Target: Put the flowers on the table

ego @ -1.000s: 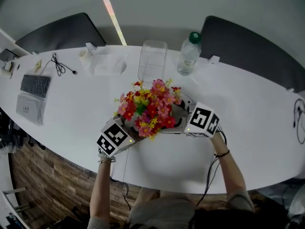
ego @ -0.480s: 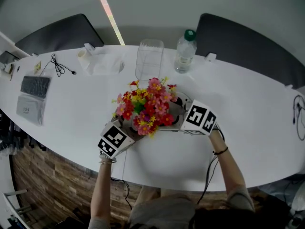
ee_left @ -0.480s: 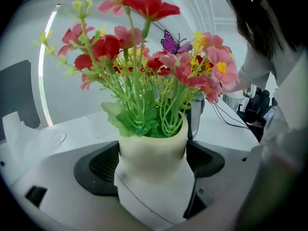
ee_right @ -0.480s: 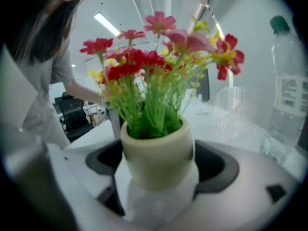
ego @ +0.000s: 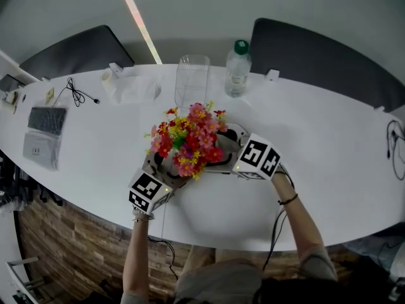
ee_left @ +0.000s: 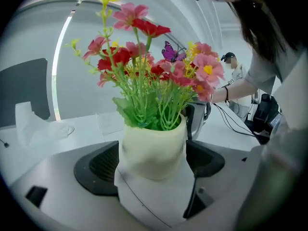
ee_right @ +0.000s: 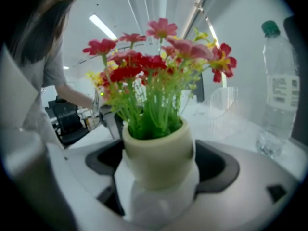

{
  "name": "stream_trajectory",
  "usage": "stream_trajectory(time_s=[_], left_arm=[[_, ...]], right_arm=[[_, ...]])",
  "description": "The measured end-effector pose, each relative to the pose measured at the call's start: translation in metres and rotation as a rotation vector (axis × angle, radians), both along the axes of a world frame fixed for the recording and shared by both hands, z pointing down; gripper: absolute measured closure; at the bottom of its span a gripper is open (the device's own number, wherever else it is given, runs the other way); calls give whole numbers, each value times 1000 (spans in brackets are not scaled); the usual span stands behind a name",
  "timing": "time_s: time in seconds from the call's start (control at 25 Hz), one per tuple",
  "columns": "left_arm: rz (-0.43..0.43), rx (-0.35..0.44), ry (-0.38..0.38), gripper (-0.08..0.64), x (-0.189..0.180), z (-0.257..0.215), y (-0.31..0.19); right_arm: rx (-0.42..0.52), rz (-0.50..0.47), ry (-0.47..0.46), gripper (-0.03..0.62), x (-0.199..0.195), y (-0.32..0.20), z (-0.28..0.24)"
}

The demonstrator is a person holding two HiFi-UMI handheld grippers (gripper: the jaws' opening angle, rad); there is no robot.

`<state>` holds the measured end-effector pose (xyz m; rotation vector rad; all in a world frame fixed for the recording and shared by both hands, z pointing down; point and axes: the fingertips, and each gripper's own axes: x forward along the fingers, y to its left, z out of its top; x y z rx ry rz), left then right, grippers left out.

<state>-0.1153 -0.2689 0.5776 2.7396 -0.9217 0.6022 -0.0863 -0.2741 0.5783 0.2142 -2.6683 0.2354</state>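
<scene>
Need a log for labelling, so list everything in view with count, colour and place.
table: 1, white, spans the view
flowers: 1 bunch, red, pink, yellow, in pot
pot: 1, cream, between the grippers
bottle: 1, clear, green cap, far edge
clear container: 1, left of bottle
crumpled wrap: 1, white, left of container
loose cables: 2, black, left end, right edge
keyboard: 1, grey, left end
chairs: 2, dark, behind table
left gripper: 1, white, shut on pot
right gripper: 1, white, shut on pot
arms: 2, bare, near edge
</scene>
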Motion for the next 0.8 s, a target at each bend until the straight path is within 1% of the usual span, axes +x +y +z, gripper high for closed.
stream_trajectory(time_s=[0.2, 0.44, 0.6, 0.72, 0.8], left_arm=[[-75, 8, 84, 115, -9, -10, 0], [-160, -3, 117, 115, -17, -18, 13], [-220, 7, 140, 120, -21, -24, 24], [-241, 3, 159, 145, -18, -28, 37], [-237, 2, 162, 181, -14, -32, 44]], right_arm=[[3, 54, -39, 132, 5, -2, -8], [23, 138, -55, 133, 20, 1, -24], [8, 196, -98, 135, 26, 7, -35], [5, 208, -109, 140, 26, 17, -42], [10, 212, -107, 154, 26, 23, -46]])
